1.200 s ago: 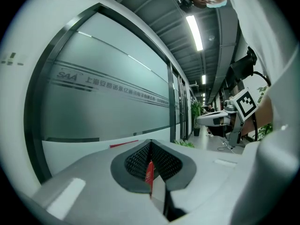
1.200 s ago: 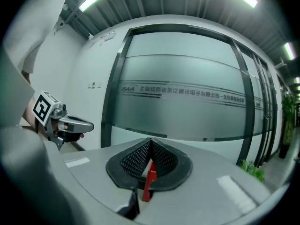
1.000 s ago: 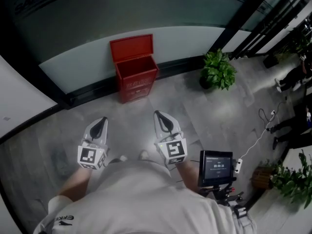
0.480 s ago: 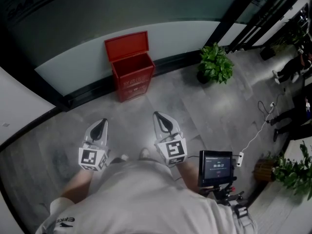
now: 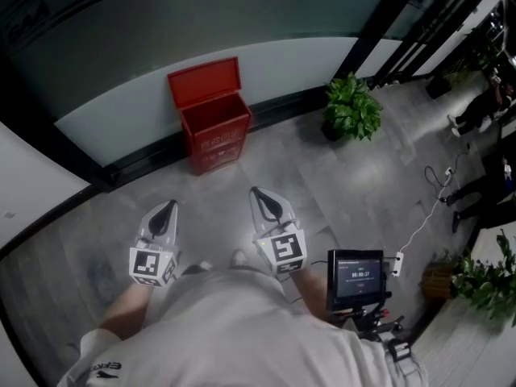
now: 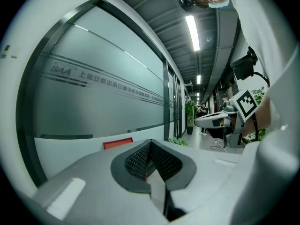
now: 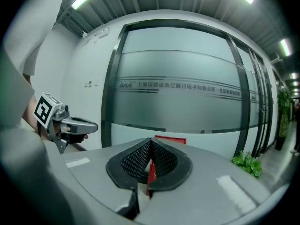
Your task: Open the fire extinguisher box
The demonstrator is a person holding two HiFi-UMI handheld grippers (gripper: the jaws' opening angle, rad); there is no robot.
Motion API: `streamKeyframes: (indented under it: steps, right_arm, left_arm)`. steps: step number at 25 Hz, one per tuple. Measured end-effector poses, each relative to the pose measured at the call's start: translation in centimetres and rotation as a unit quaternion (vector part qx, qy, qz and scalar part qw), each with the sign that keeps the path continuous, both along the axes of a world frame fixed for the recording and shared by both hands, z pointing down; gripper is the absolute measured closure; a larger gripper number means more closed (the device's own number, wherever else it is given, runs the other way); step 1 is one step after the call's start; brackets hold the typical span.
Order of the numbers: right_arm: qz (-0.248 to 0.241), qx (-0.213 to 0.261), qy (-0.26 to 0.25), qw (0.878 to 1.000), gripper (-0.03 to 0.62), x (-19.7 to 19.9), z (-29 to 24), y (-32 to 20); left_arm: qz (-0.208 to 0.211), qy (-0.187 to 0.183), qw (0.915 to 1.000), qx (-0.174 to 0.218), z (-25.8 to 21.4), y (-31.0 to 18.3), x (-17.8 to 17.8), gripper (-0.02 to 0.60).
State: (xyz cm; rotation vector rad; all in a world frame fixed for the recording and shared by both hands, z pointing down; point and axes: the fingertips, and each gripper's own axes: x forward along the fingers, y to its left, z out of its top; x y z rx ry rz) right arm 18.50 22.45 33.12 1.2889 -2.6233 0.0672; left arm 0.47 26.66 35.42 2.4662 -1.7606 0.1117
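Note:
A red fire extinguisher box (image 5: 213, 132) stands on the floor against the glass wall, its lid (image 5: 204, 80) raised upright. Both grippers hover well short of it, close to the person's body. My left gripper (image 5: 167, 207) is shut with nothing in it, and my right gripper (image 5: 263, 193) is shut and empty too. In the left gripper view the pads (image 6: 140, 159) meet at the tip, and the red lid (image 6: 117, 144) shows beyond them. In the right gripper view the closed jaws hide most of the box; only the lid's edge (image 7: 171, 139) shows.
A potted plant (image 5: 351, 108) stands right of the box by a dark pillar. A small screen on a stand (image 5: 355, 278) is at the person's right side, with a white cable (image 5: 423, 224) on the floor. Another plant (image 5: 482, 285) is at the far right.
The box has drifted slightly left in the head view as the head turned. Both grippers stay shut and keep their places.

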Motion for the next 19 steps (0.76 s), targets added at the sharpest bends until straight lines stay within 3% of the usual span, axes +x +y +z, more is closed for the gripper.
streamKeyframes:
  steps: [19]
  right_arm:
    - [-0.007,0.014,-0.002,1.0,0.583,-0.1,-0.5,0.0]
  left_arm:
    - [-0.006,-0.031,0.9989,0.034,-0.6,-0.1,1.1,0.58]
